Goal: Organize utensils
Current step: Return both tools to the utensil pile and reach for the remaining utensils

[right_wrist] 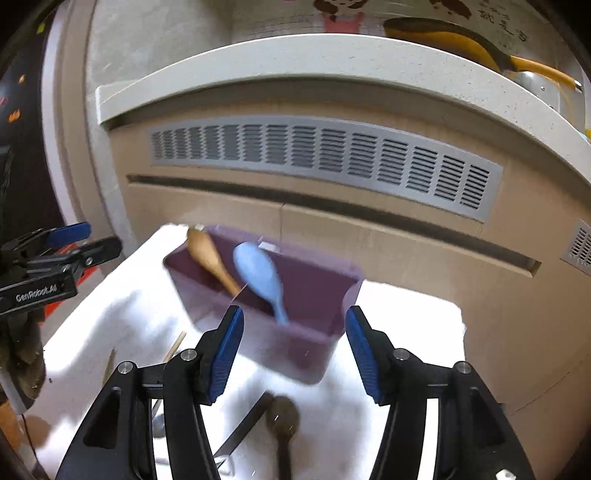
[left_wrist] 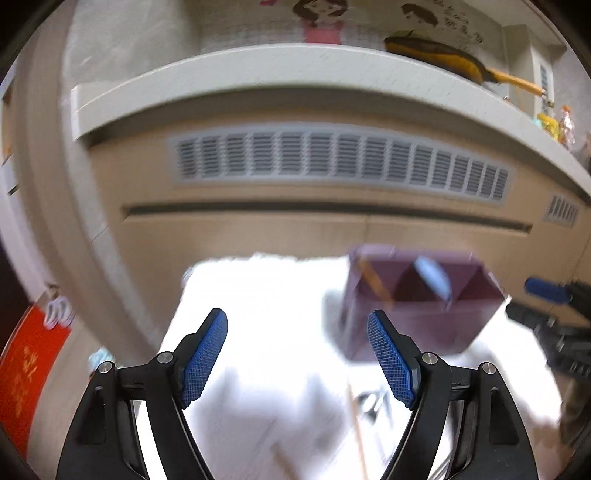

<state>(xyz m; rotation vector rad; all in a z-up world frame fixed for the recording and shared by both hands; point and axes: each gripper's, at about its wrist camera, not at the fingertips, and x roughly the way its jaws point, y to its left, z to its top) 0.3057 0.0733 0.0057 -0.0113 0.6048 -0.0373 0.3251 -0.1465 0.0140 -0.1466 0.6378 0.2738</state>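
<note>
Both grippers, left point(left_wrist: 297, 356) and right point(right_wrist: 294, 352), gape empty; grabbing a loose spoon point(right_wrist: 282, 417) carelessly could knock the bin point(right_wrist: 295, 295) and spill its spoons.

This looks like a room in a home, likely a kitchen or dining corner. A pale stone sill point(right_wrist: 295, 55) runs above a beige cabinet panel point(right_wrist: 369, 236) with a long grey ventilation grille point(right_wrist: 325, 155), the kind that covers a radiator. On the sill rests a yellow frying pan point(right_wrist: 461, 40) with a dark inside. Cartoon wall stickers point(left_wrist: 321, 18) decorate the tiled wall behind. A table with a white cloth point(right_wrist: 406, 306) holds a purple utensil caddy point(right_wrist: 306, 332) and cutlery.
</note>
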